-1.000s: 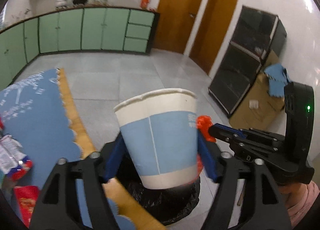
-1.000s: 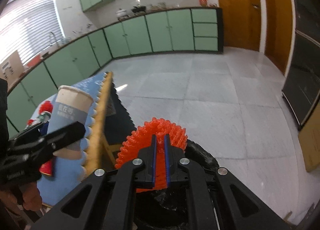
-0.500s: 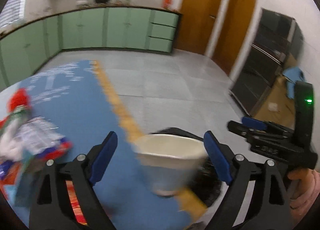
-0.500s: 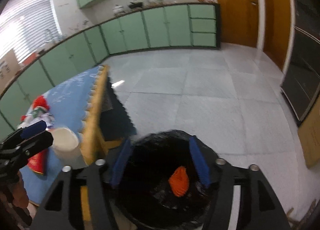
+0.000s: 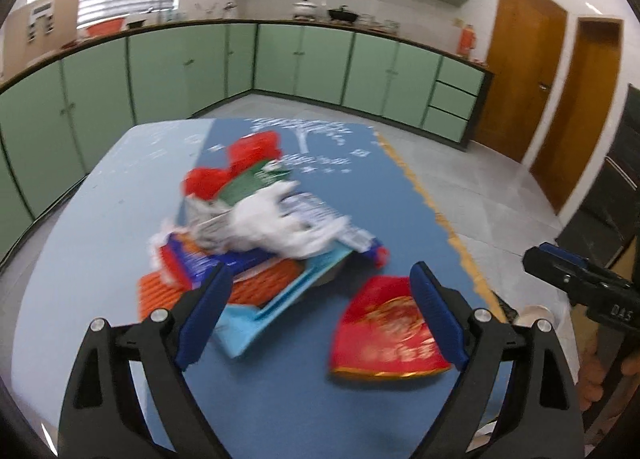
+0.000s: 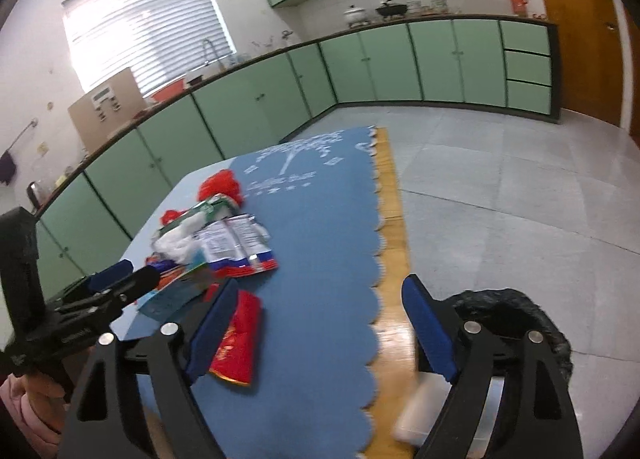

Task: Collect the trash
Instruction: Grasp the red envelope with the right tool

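My left gripper is open and empty above the blue table mat, facing a blurred pile of trash: white crumpled tissue, printed wrappers, an orange packet and a red foil packet lying nearest. My right gripper is open and empty over the table's right edge. The black-lined trash bin stands on the floor just past that edge. A white paper cup, blurred, is low beside the bin. The pile also shows in the right wrist view, with the red packet by my left finger.
The mat's scalloped edge and the wooden table rim run along the right side. Green kitchen cabinets line the back walls. Wooden doors stand at the right. Grey tiled floor lies beyond the table.
My left gripper let go of the paper cup and swung left to the trash pile. My right gripper dropped the orange spiky thing into the bin, opened, and turned toward the table.
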{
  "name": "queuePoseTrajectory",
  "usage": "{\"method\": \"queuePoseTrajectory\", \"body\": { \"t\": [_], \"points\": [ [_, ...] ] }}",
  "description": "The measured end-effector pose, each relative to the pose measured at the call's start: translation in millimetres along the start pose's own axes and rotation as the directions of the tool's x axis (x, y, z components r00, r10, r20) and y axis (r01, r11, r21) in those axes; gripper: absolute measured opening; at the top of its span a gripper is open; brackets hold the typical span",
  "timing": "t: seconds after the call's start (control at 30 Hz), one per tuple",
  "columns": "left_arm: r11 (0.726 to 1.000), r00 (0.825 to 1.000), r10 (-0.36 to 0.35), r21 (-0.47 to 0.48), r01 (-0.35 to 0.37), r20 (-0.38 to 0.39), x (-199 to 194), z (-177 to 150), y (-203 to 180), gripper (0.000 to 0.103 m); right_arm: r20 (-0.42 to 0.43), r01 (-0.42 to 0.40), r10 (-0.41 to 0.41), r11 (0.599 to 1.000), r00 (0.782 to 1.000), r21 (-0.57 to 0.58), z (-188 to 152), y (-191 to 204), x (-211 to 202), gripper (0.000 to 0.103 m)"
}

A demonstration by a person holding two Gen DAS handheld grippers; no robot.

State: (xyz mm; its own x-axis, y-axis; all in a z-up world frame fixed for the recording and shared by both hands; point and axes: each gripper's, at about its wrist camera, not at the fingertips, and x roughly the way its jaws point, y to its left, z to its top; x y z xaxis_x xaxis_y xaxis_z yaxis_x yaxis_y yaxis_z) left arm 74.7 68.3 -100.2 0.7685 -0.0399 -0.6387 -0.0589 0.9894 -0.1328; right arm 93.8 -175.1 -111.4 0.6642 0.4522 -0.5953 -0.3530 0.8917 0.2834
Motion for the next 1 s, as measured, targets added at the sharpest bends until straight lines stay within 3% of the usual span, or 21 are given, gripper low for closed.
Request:
{"method": "queuePoseTrajectory", "body": {
  "t": [0.4, 0.67, 0.77, 0.83, 0.9, 1.0],
  "points": [
    [0.997, 0.998, 0.07, -0.038, -0.07, -0.005, -7, -15, 31, 0.087, -0.148, -0.128, 0.116, 0.989, 0.982, -0.071, -12, 41, 53, 0.094],
    [0.992, 0.995, 0.103, -0.065, -0.104, -0.017, -8, -23, 46, 0.087, -0.231, -0.125, 0.104, 0.989, 0.967, -0.08, -22, 51, 94, 0.094],
    [0.991, 0.994, 0.109, -0.077, -0.111, -0.023, -7, -25, 50, 0.087, -0.255, -0.13, 0.108, 0.989, 0.961, -0.07, -27, 50, 103, 0.085],
    [0.99, 0.993, 0.113, -0.082, -0.115, -0.027, -7, -27, 52, 0.087, -0.25, -0.124, 0.099, 0.988, 0.963, -0.088, -28, 53, 103, 0.072],
    [0.989, 0.993, 0.115, -0.087, -0.117, -0.033, -5, -28, 54, 0.087, -0.258, -0.153, 0.129, 0.985, 0.957, -0.077, -28, 53, 103, 0.049],
    [0.989, 0.993, 0.113, -0.094, -0.116, -0.039, -3, -28, 56, 0.087, -0.257, -0.168, 0.143, 0.983, 0.956, -0.078, -28, 55, 98, 0.045]
  ]
}}
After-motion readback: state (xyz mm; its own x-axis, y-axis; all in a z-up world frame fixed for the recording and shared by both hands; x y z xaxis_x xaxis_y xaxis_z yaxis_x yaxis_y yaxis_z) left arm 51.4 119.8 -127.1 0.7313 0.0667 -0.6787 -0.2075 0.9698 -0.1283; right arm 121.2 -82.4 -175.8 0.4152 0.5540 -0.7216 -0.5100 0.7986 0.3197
